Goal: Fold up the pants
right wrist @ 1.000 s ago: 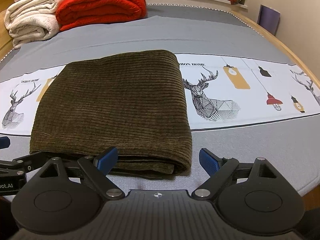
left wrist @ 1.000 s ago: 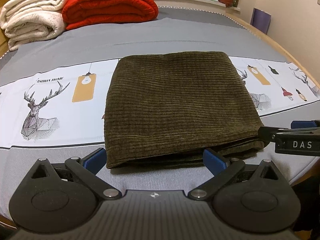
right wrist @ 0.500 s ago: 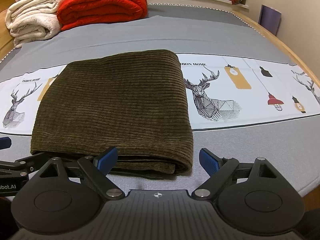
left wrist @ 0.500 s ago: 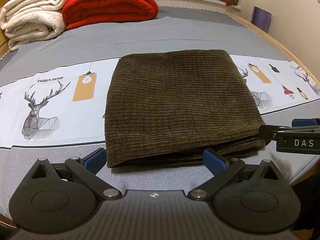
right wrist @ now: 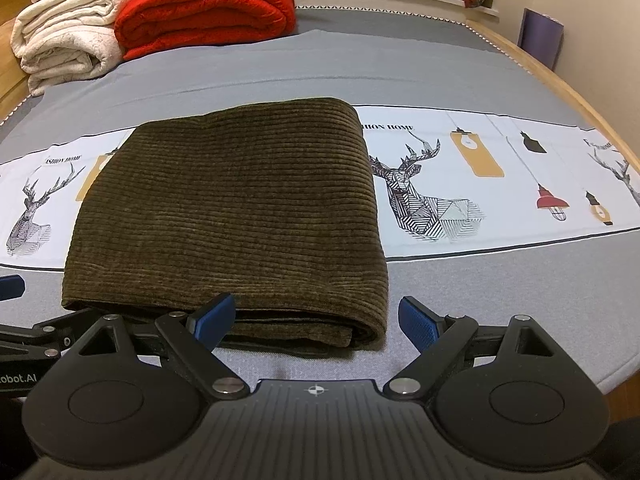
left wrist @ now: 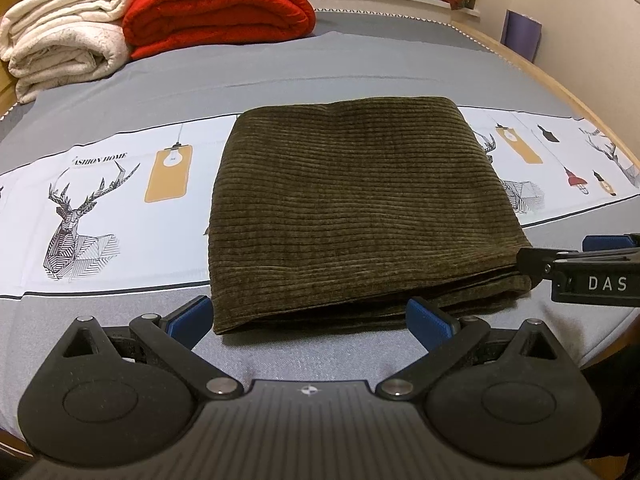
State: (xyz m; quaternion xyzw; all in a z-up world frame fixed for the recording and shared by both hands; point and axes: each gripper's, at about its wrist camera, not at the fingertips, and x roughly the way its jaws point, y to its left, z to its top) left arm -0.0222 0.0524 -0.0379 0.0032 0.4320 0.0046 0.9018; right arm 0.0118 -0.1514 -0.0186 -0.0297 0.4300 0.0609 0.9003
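The pants (left wrist: 356, 208) lie folded into a compact, near-square stack on the bed (left wrist: 280, 68), across the white printed band of the sheet (left wrist: 100, 200) and close to the bed's near edge. The open, layered edge faces the near edge; the rounded fold runs along the stack's right side in the right wrist view.

Left gripper (left wrist: 308, 316): fingers spread wide, nothing between them, blue pads (left wrist: 188, 314) just short of the stack's near edge. Right gripper (right wrist: 316, 318): likewise spread and empty, straddling the stack's near right corner; whether its left pad touches the cloth cannot be told.

Change over the last second: very little. The stack keeps its shape and place on the bed. Both grippers have stayed spread at the near edge, with only a slight shift of view. In the left wrist view the right gripper's tip sits at the stack's near right corner, as it did a second ago.

Judgement: the folding appears complete or all but complete. The layers look even, with a little unevenness at the near right corner. What remains, if anything, is to square that corner or withdraw.

Far-left corner of the bed: a red quilt (left wrist: 216, 12) and white blankets (left wrist: 64, 40), well apart from the work.
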